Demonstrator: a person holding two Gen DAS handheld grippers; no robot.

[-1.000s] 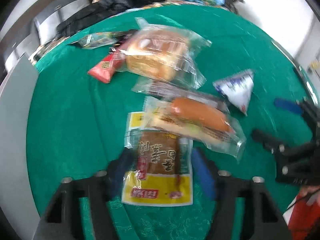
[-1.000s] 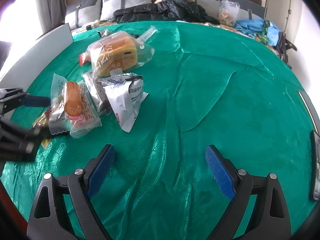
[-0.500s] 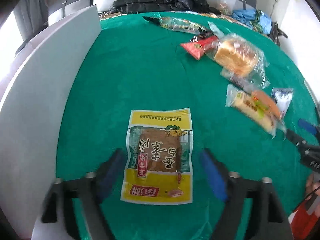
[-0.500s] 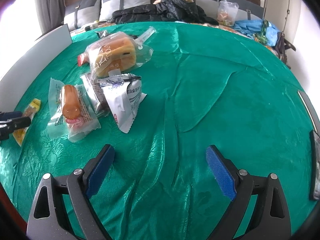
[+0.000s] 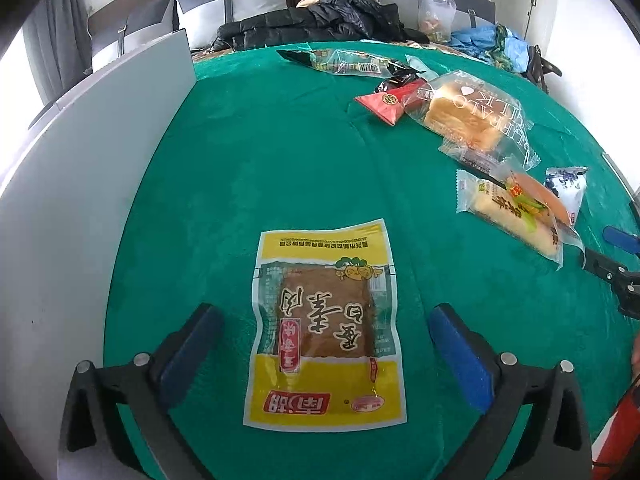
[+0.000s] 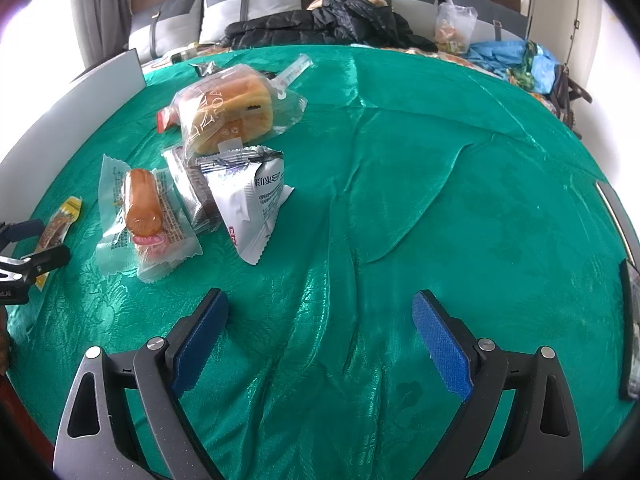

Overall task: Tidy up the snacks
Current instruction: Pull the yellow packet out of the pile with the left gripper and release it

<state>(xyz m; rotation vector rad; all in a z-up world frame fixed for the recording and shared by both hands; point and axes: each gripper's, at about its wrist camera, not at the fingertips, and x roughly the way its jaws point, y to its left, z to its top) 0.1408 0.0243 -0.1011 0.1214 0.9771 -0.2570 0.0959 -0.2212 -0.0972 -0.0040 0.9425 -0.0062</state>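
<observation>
A yellow packet of dried tofu (image 5: 326, 320) lies flat on the green cloth between the blue pads of my left gripper (image 5: 324, 316). The jaws are opening and the pads stand clear of the packet. The right wrist view catches the packet (image 6: 66, 210) and the left gripper (image 6: 40, 242) at its left edge. To the right lies a pile: a bread bag (image 5: 472, 116), a sausage bun packet (image 5: 516, 212), a white-and-blue packet (image 5: 566, 188) and a red packet (image 5: 388, 104). My right gripper (image 6: 320, 304) hangs open over bare cloth, right of the pile, with nothing between its fingers.
A grey-white board (image 5: 80, 160) stands along the table's left edge. A clear snack packet (image 5: 348, 62) lies at the far side. Beyond the table a sofa holds a black jacket (image 5: 320, 16) and blue clothing (image 6: 516, 56). A dark flat object (image 6: 630, 320) sits at the table's right rim.
My left gripper carried the yellow packet left, away from the pile, and its jaws spread wide; the packet now lies free on the cloth. The right gripper has not moved.
</observation>
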